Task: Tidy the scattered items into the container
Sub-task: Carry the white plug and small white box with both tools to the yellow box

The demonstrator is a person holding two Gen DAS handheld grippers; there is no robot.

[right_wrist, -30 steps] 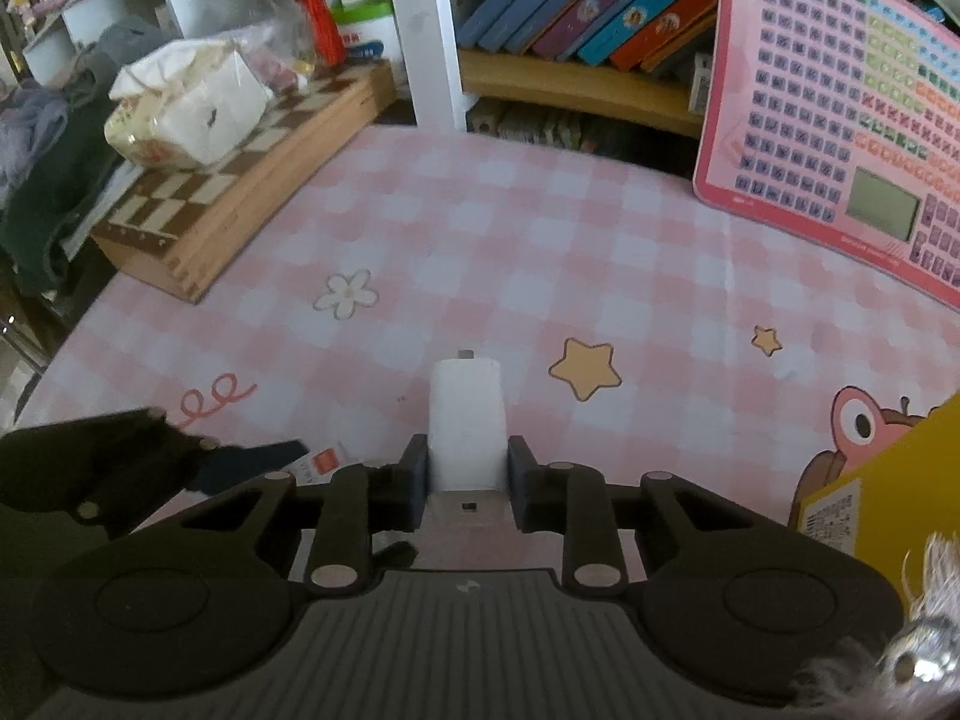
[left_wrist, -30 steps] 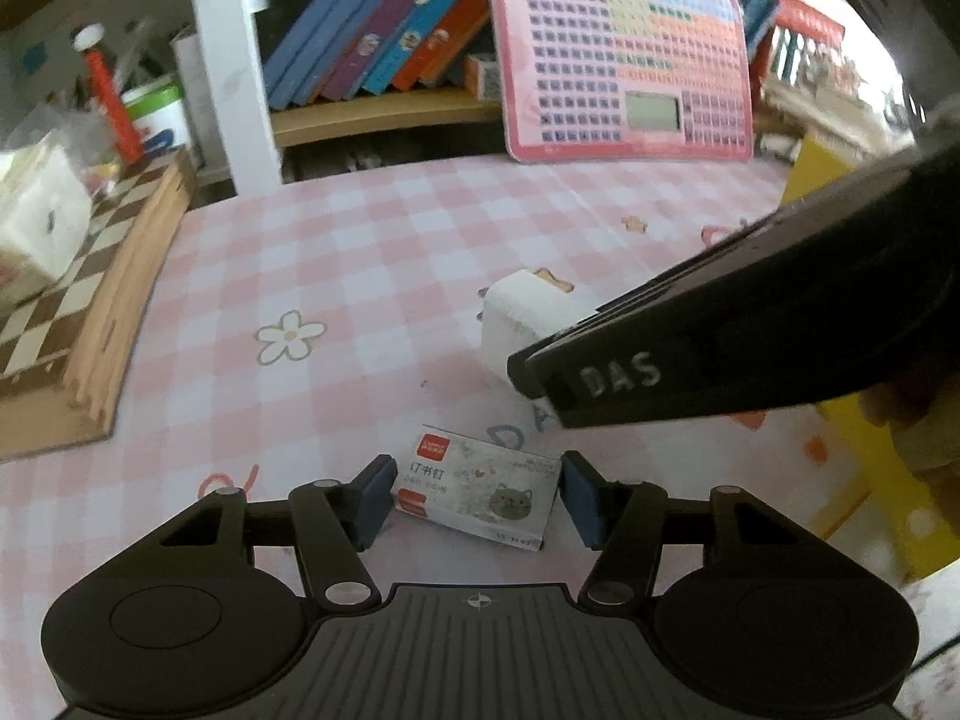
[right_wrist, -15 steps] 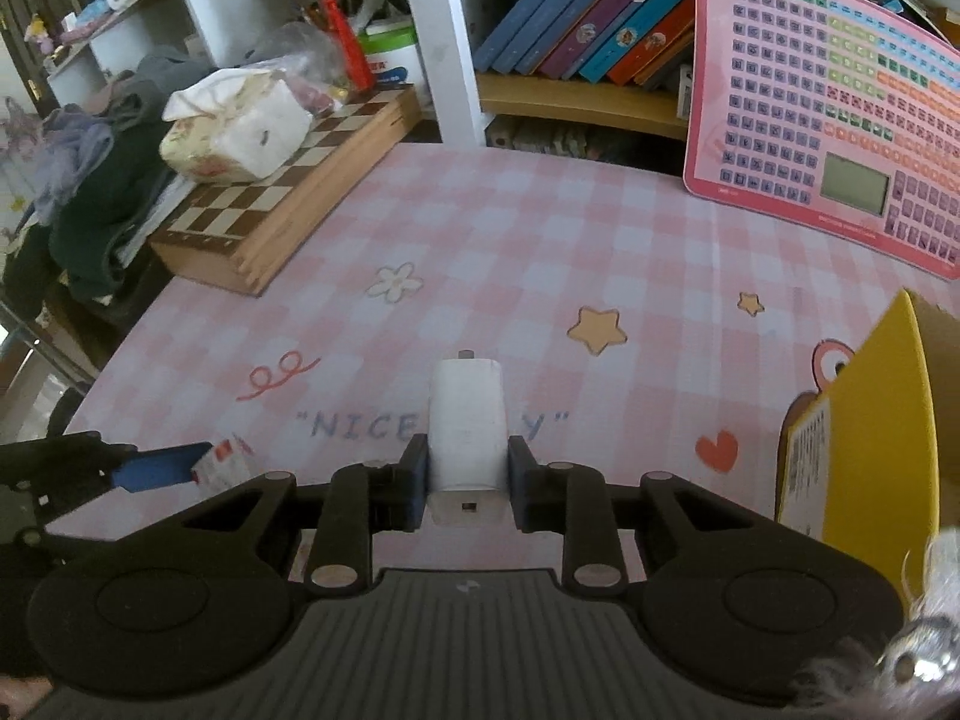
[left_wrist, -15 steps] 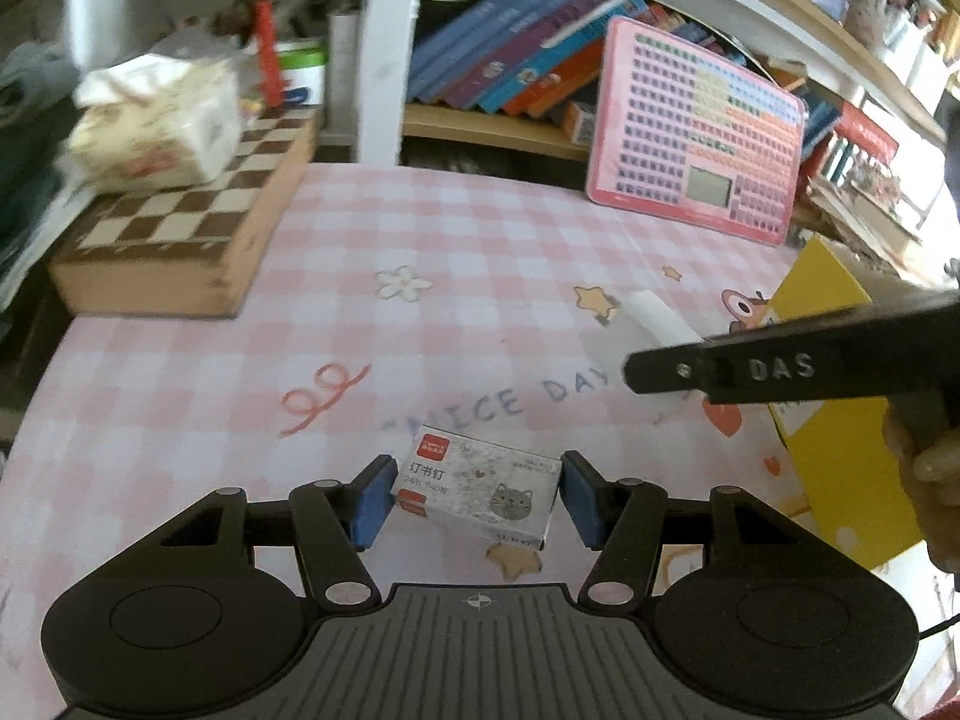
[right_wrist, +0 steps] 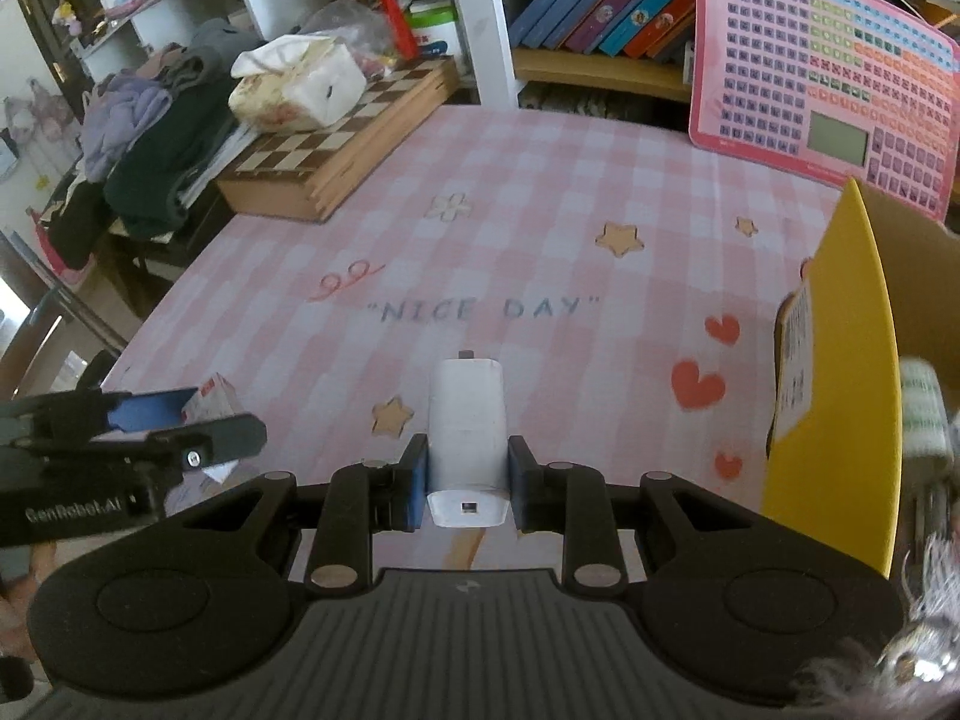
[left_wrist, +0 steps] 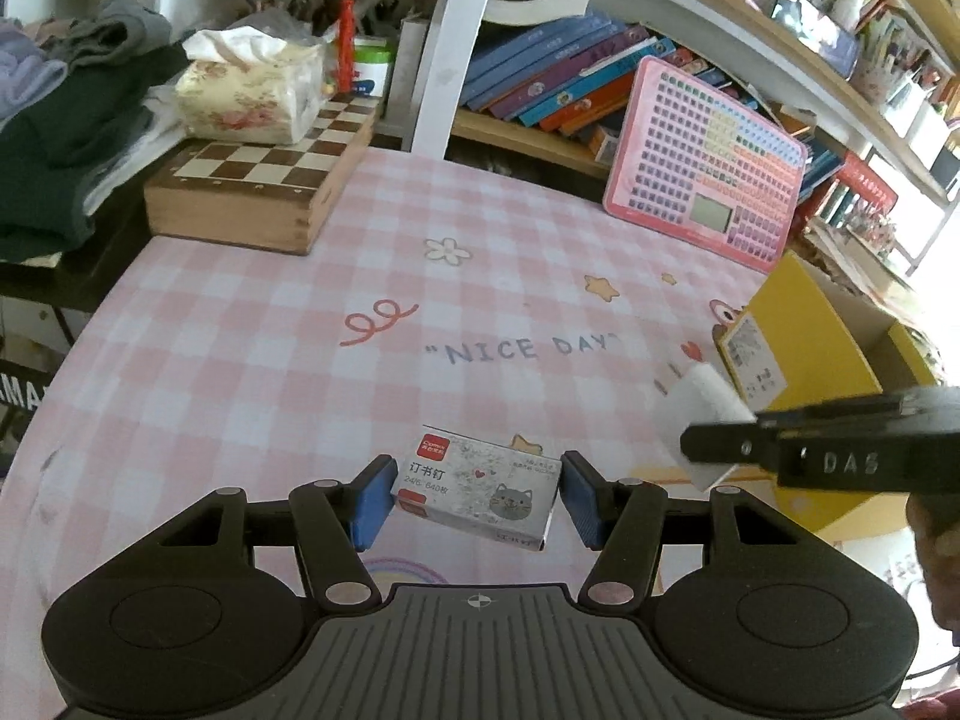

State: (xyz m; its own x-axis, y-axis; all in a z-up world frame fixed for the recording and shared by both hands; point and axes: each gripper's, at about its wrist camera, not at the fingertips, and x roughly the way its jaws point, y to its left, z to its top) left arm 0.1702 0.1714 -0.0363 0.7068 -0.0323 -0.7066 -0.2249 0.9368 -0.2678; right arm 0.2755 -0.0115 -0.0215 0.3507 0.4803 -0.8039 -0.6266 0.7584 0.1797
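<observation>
My left gripper [left_wrist: 477, 492] is shut on a small staples box [left_wrist: 477, 489] with a cat picture and holds it above the pink checked tablecloth [left_wrist: 480, 312]. My right gripper [right_wrist: 467, 483] is shut on a white charger plug [right_wrist: 466, 420], also lifted off the cloth. The yellow cardboard box [right_wrist: 840, 372] stands open at the right edge; it also shows in the left wrist view [left_wrist: 804, 348]. The right gripper with the plug [left_wrist: 705, 420] shows at the right of the left wrist view, close to the box's side.
A wooden chessboard case [left_wrist: 258, 192] with a tissue pack [left_wrist: 252, 90] on it sits at the far left. A pink toy keyboard tablet [left_wrist: 702, 162] leans against the bookshelf [left_wrist: 540, 138] at the back. Clothes [right_wrist: 150, 138] are piled off the table's left edge.
Both grippers have lifted and pulled back from the cloth with their items. The right gripper with the plug has moved right, toward the yellow box.
</observation>
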